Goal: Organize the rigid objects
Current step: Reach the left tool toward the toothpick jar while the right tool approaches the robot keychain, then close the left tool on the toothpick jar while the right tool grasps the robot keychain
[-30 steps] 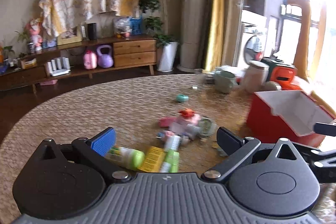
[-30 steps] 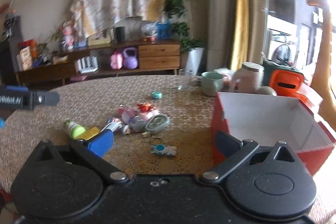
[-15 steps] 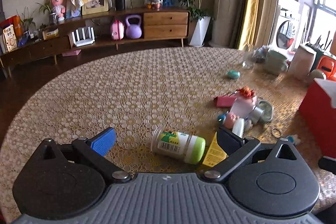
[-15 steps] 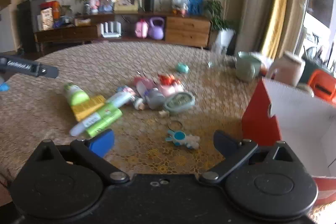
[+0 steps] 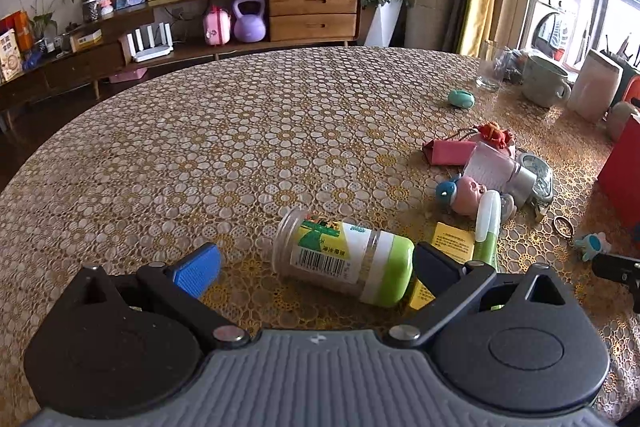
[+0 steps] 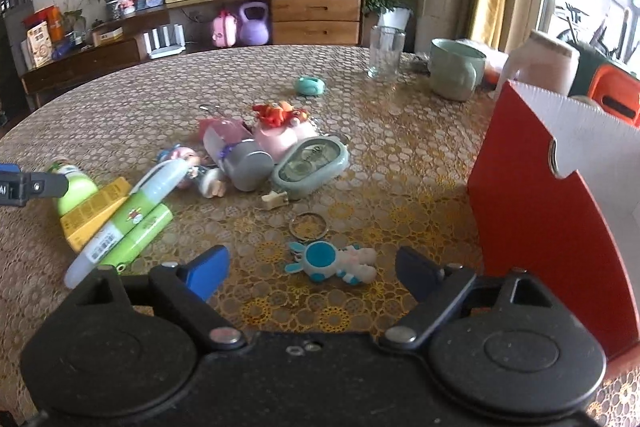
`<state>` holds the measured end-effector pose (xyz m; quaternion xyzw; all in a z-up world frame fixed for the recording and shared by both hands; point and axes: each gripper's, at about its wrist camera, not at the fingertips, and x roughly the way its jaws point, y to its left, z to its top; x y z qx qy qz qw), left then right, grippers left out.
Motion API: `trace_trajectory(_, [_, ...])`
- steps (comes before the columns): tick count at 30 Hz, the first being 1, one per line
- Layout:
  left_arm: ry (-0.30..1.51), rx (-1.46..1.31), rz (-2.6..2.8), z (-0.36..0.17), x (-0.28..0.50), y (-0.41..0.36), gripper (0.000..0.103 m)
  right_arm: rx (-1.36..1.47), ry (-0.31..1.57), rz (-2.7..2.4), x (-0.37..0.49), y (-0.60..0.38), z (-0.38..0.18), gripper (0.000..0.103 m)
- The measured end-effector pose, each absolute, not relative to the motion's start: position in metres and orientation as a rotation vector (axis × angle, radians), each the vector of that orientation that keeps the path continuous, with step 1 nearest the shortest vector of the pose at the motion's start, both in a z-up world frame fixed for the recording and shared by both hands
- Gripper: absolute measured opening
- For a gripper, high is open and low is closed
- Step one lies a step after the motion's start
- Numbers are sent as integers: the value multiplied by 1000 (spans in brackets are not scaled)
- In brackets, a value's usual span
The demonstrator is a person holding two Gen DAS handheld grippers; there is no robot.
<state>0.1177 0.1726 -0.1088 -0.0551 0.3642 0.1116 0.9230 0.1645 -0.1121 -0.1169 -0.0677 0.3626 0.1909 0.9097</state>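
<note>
Round table (image 5: 240, 147) under lace-pattern cloth, carrying all task items. Red box (image 6: 532, 195) at right edge, upright, open on top, white inside; contents not visible from either view. Green mug (image 6: 456, 73), white lidded canister (image 5: 594, 89) and clear glass (image 6: 386, 51) standing at far right side; glass looks empty, insides of mug and canister not visible. Clear jar with green lid (image 5: 344, 261) lying on its side, label up, lid touching a yellow carton (image 5: 454, 239). Green tubes (image 6: 128, 223) flat beside the carton. Cluster of small toys mid-table: pink bottle with grey cap (image 6: 236, 151), teal oval case (image 6: 310, 163), pink figurine (image 5: 466, 195). Blue-and-white rabbit keychain (image 6: 332, 261) flat, with its ring, near the box. Left gripper (image 5: 316, 263) spread wide, jar lying between the fingers, not clamped. Right gripper (image 6: 310, 269) spread wide, keychain between the fingers, nothing grasped.
</note>
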Motion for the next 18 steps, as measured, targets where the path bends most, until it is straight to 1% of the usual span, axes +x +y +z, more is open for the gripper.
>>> trace_trajectory(5, [757, -96, 202, -116, 122, 171, 102, -103, 773, 380, 171, -113, -122, 86])
trace_trajectory(10, [750, -69, 189, -120, 125, 168, 102, -89, 791, 364, 177, -111, -126, 78])
trace_trajectory(14, [746, -91, 173, -119, 125, 169, 94, -86, 797, 357, 176, -110, -129, 73])
trace_trajectory(17, [737, -97, 162, -117, 124, 168, 85, -91, 799, 347, 176, -108, -131, 70])
trace_trajectory(18, [736, -99, 164, -116, 123, 168, 85, -93, 797, 342, 175, -108, -131, 68])
